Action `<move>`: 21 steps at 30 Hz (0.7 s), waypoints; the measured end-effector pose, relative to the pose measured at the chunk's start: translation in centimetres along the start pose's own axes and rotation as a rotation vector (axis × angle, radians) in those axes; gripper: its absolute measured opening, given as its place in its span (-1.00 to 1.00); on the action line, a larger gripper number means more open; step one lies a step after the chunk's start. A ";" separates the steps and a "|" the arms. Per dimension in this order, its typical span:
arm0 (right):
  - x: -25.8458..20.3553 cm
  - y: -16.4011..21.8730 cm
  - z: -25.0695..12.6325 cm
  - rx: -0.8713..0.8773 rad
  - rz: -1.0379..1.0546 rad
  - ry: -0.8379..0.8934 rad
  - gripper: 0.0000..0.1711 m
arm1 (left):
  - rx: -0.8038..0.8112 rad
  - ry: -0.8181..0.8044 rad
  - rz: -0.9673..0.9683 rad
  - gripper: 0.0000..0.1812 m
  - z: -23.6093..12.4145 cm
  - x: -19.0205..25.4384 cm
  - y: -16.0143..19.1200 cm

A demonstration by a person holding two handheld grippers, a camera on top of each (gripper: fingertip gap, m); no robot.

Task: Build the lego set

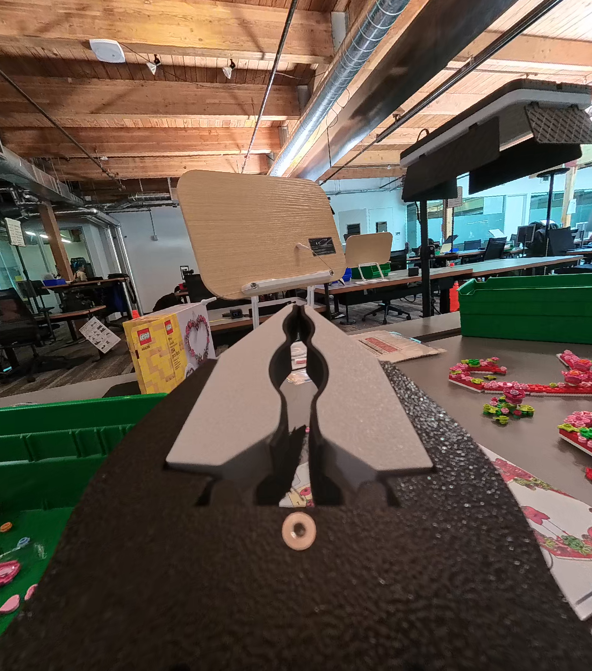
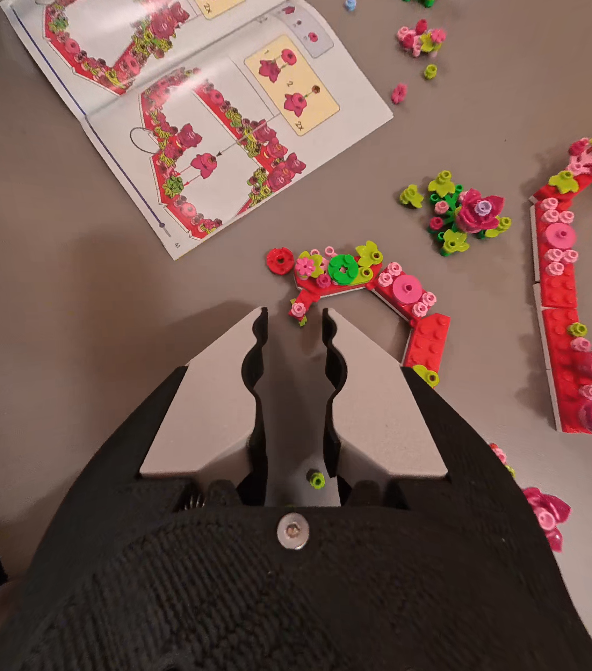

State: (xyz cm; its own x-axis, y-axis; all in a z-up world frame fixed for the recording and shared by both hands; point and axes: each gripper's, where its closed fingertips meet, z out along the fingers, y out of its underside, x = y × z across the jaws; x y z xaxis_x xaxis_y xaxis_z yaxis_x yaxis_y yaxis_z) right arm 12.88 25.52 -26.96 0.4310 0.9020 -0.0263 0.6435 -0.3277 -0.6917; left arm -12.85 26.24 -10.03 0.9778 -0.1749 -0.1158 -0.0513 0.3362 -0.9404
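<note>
Black textured tool (image 2: 294,316), grey fingers (image 2: 214,392)

One open instruction booklet (image 2: 193,120), three red wreath sections (image 2: 367,287), one loose red round plate (image 2: 280,260), one yellow set box (image 1: 167,348).

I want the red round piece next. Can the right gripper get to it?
Probably yes. The right gripper is open and empty, and the red round piece lies loose on the grey table just ahead. Only the red curved section sits close beside it.
</note>
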 end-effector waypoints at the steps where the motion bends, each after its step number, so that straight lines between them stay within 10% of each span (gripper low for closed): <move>1: 0.0 0.0 0.2 -0.003 -0.001 -0.002 -0.67 | -0.001 0.000 0.000 -1.00 0.0 0.0 0.0; 21: -1.5 -2.9 -0.9 0.154 -0.031 -0.067 -0.67 | -0.006 -0.004 0.003 -1.00 -0.1 -0.1 0.1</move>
State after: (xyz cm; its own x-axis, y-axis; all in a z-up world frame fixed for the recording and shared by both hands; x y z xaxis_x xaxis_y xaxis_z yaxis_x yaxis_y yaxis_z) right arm 10.89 24.89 -24.25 0.3658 0.9295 -0.0473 0.5493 -0.2567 -0.7952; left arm -12.94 26.21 -10.17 0.9784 -0.1701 -0.1175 -0.0555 0.3317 -0.9418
